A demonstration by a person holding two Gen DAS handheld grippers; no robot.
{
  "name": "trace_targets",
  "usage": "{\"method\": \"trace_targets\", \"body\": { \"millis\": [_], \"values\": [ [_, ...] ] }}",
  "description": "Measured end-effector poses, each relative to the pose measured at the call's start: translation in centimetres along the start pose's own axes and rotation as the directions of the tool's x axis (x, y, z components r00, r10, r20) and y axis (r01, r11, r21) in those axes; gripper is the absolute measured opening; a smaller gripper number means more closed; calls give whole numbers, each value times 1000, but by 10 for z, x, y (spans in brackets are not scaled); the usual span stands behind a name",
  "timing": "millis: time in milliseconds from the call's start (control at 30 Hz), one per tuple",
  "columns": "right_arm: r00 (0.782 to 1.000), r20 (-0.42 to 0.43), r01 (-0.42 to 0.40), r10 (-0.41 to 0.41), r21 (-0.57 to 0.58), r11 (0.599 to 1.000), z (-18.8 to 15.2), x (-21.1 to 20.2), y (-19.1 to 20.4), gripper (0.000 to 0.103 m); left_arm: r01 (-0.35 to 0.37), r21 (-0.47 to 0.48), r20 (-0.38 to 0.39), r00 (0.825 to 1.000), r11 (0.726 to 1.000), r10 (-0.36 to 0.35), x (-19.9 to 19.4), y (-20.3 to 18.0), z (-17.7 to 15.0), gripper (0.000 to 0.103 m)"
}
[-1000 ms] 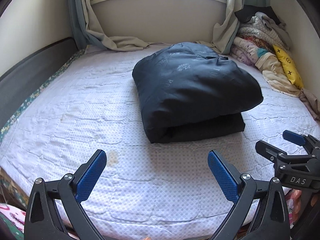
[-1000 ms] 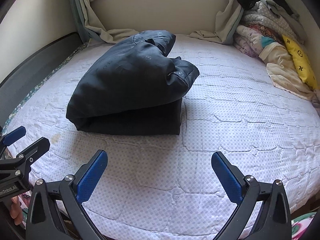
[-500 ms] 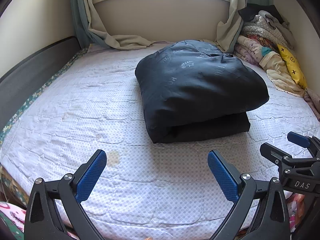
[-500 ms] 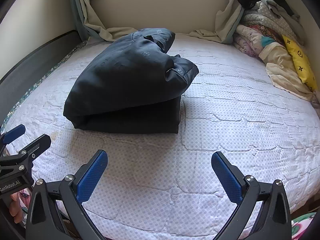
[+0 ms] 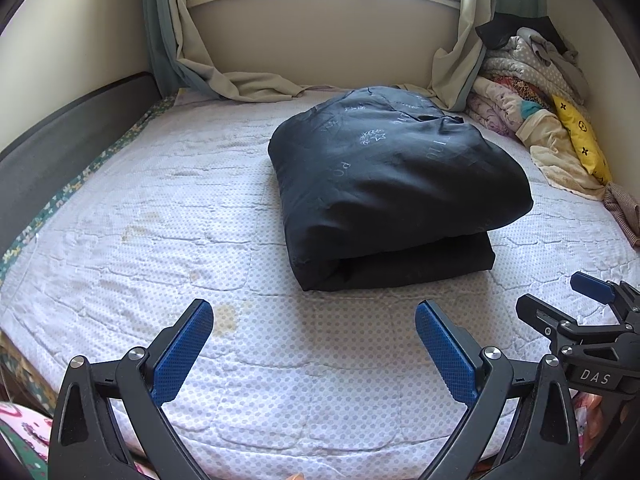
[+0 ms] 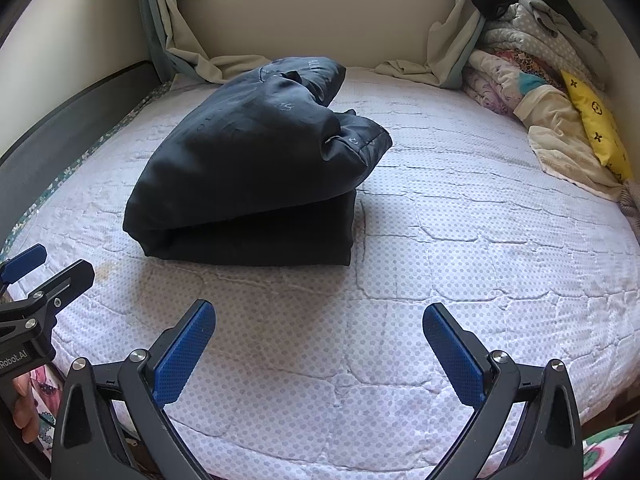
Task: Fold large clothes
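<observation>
Left gripper point(image 5: 314, 336): jaws spread wide, nothing between the blue pads point(image 5: 182, 350), held low over the near edge of the mattress point(image 5: 140, 216). Right gripper point(image 6: 320, 340): likewise released and empty, same low, level pose at the near edge. Folded dark garment point(image 5: 392, 188) lies on the mattress ahead of both, apart from either pair of jaws; ahead and slightly right in the left wrist view, ahead and left in the right wrist view point(image 6: 248, 176). Two thick layers stacked, the top one puffed. Left view shows the faint printed pattern on the top face and the right gripper at lower right. Right view shows the garment's right end, where the upper layer bunches, plus fingers point(image 6: 26, 412) on the left gripper point(image 6: 24, 276). Heap of bedding point(image 5: 532, 104) with yellow pillow point(image 5: 582, 140) at far right; curtains point(image 5: 188, 56) by the window.
</observation>
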State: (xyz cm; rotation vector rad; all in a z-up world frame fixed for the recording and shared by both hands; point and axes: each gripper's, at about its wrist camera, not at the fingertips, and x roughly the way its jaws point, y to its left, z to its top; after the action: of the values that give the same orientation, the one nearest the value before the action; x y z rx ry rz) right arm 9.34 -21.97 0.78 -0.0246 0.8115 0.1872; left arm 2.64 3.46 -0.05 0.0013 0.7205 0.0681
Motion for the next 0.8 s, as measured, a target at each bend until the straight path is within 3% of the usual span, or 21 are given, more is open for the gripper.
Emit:
{"method": "trace_targets", "body": {
  "millis": [367, 800],
  "values": [
    [1000, 4, 6, -6, -6, 1000, -1, -3, 1, 103, -41, 46, 38, 999, 998, 39, -6, -8, 0, 102],
    [1000, -2, -3, 3, -14, 1000, -2, -1, 1, 103, -24, 34, 20, 1000, 999, 23, -4, -8, -1, 102]
  ]
}}
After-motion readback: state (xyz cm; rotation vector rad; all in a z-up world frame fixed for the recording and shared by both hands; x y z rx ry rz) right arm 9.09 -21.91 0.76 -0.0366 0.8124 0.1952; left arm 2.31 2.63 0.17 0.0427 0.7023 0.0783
